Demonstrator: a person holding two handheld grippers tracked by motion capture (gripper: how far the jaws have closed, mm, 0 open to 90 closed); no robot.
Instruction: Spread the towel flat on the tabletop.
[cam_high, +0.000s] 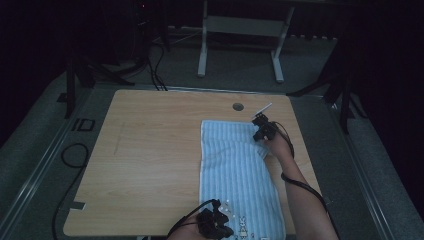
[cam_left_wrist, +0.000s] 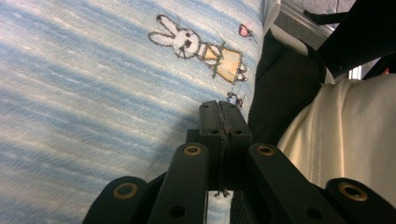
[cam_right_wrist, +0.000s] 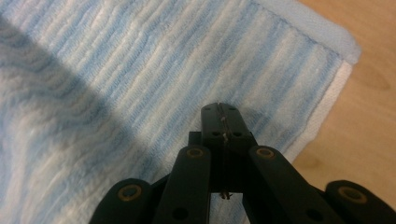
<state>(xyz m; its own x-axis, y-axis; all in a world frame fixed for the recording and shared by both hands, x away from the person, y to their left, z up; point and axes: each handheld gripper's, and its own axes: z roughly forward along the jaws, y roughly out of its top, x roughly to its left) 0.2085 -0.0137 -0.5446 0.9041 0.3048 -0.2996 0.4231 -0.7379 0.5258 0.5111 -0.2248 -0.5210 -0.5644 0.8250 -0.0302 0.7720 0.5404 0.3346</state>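
A blue-striped towel (cam_high: 235, 165) lies lengthwise on the wooden counter's (cam_high: 150, 160) right half: soft, light and limp, best pinched at corners. The right hand-held gripper (cam_high: 262, 127) rests clenched at its far corner, the left hand-held gripper (cam_high: 216, 226) clenched near its printed rabbit (cam_left_wrist: 196, 45).

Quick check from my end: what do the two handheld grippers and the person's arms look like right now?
Both grippers are black. The left gripper and right gripper each have two flat black jaws on black link arms with brass-coloured rivets. A black cable runs along the right forearm; another trails from the left gripper in the high view. The forearms are bare, with no sleeves showing.
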